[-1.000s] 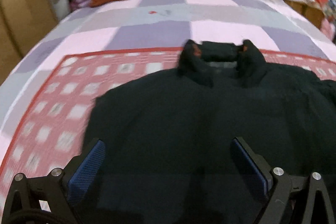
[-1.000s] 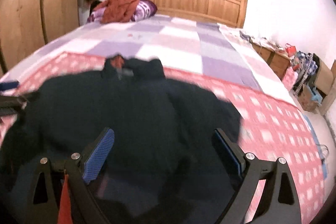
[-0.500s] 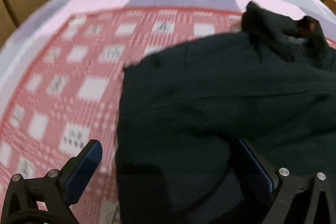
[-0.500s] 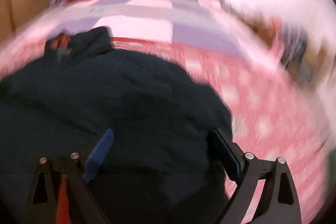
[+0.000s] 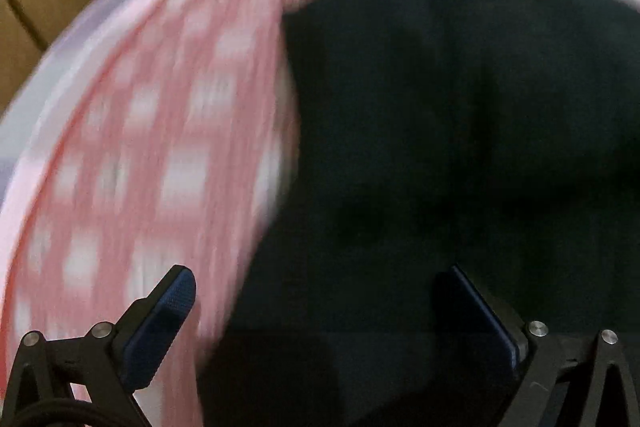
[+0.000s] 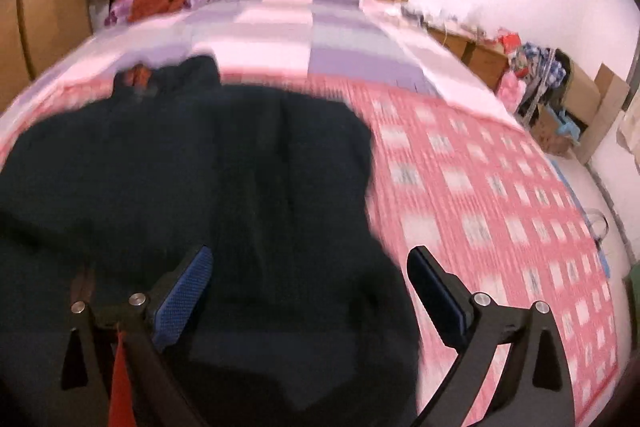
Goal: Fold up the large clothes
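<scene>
Jaws of the left gripper (image 5: pixel 316 307) stand apart over the dark garment's (image 5: pixel 460 147) left edge; the right gripper (image 6: pixel 308 291) is likewise spread at its right edge. Both views are blurred. It lies across the pink checked blanket (image 6: pixel 500 187) at the bed's (image 6: pixel 280 27) near end.

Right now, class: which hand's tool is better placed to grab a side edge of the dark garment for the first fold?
Left, narrowly. The left tool is open and straddles the dark garment edge on the pink blanket. The right tool is open too, mostly over cloth.
</scene>
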Available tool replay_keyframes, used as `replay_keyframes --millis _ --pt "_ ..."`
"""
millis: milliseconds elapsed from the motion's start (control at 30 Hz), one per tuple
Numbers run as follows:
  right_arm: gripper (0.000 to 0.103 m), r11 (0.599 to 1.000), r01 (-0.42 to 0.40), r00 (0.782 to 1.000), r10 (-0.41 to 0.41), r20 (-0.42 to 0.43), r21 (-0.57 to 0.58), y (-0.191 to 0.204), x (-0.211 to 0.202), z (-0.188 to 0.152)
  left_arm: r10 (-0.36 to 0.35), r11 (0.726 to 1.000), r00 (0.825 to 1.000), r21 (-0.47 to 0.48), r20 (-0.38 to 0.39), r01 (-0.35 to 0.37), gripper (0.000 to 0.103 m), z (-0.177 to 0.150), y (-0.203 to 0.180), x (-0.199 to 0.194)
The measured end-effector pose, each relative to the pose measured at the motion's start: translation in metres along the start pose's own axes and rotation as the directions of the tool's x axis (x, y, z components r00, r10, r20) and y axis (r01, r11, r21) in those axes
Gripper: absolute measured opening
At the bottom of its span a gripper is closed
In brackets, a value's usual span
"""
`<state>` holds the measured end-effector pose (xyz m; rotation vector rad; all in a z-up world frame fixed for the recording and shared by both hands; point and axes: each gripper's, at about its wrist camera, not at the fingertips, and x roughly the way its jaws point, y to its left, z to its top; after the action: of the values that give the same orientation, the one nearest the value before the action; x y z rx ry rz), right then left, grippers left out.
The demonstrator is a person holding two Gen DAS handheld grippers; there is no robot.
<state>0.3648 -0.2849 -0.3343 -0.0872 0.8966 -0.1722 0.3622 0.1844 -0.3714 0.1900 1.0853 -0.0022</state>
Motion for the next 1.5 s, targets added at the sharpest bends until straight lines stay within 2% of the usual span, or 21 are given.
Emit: replay_keyframes --millis 67,200,267,400,500,600,767,900,1067,1167,1333,1400,1500 --pt "0.099 1.0 0.014 0.997 -0.016 -0.076 -0.019 -0.011 -0.009 -0.035 -0.001 0.999 1.0 -0.04 -0.019 0.0 0.102 -0.037 0.004 -0.016" --pt "0.099 0.999 -0.006 0.987 -0.001 -0.159 -0.045 -0.023 -0.042 -0.103 0.023 0.996 0.999 -0.09 -0.046 -0.027 0.101 -0.101 -0.004 -0.06" --pt "0.099 0.998 -0.027 0.984 0.015 -0.18 -0.064 -0.023 -0.061 -0.132 0.036 0.995 0.997 -0.088 -0.062 -0.041 0.101 -0.124 -0.014 -0.078" --pt "0.099 0.995 -0.076 0.975 0.059 -0.214 -0.071 -0.033 -0.097 -0.183 0.071 0.997 0.987 -0.028 -0.141 -0.075 0.101 -0.175 -0.03 -0.101" --pt "0.099 0.991 -0.097 0.963 0.071 -0.261 -0.088 -0.045 -0.117 -0.218 0.082 0.995 0.982 -0.04 -0.17 -0.09 0.101 -0.201 -0.03 -0.109" --pt "0.099 0.992 -0.052 0.957 0.017 -0.291 -0.112 -0.058 -0.138 -0.246 0.066 0.993 0.983 -0.084 -0.173 -0.082 0.101 -0.21 -0.024 -0.114" --pt "0.099 0.996 0.05 0.942 -0.072 -0.327 -0.073 -0.079 -0.174 -0.287 0.072 0.996 0.981 -0.038 -0.178 -0.08 0.101 -0.225 -0.015 -0.119" --pt "0.099 0.994 0.108 0.931 -0.105 -0.35 -0.011 -0.076 -0.205 -0.313 0.085 0.996 0.98 -0.023 -0.181 -0.091 0.101 -0.238 0.001 -0.13" --pt "0.099 0.986 0.167 0.899 -0.142 -0.413 0.024 -0.064 -0.231 -0.347 0.113 0.993 0.968 -0.006 -0.225 -0.117 0.1 -0.262 0.026 -0.129" --pt "0.099 0.983 0.184 0.886 -0.153 -0.438 0.028 -0.055 -0.239 -0.356 0.083 0.995 0.969 -0.042 -0.234 -0.096 0.1 -0.269 0.034 -0.13" --pt "0.099 0.985 0.171 0.875 -0.153 -0.458 -0.004 -0.032 -0.248 -0.369 0.03 0.999 0.975 0.027 -0.221 -0.024 0.1 -0.274 0.018 -0.128" --pt "0.099 0.985 0.172 0.873 -0.155 -0.463 -0.005 -0.025 -0.248 -0.372 0.007 0.999 0.973 0.045 -0.231 0.004 0.1 -0.278 0.012 -0.125" --pt "0.099 0.983 0.183 0.881 -0.17 -0.442 -0.012 -0.022 -0.241 -0.362 -0.005 0.998 0.972 0.053 -0.234 0.018 0.1 -0.282 0.012 -0.122"
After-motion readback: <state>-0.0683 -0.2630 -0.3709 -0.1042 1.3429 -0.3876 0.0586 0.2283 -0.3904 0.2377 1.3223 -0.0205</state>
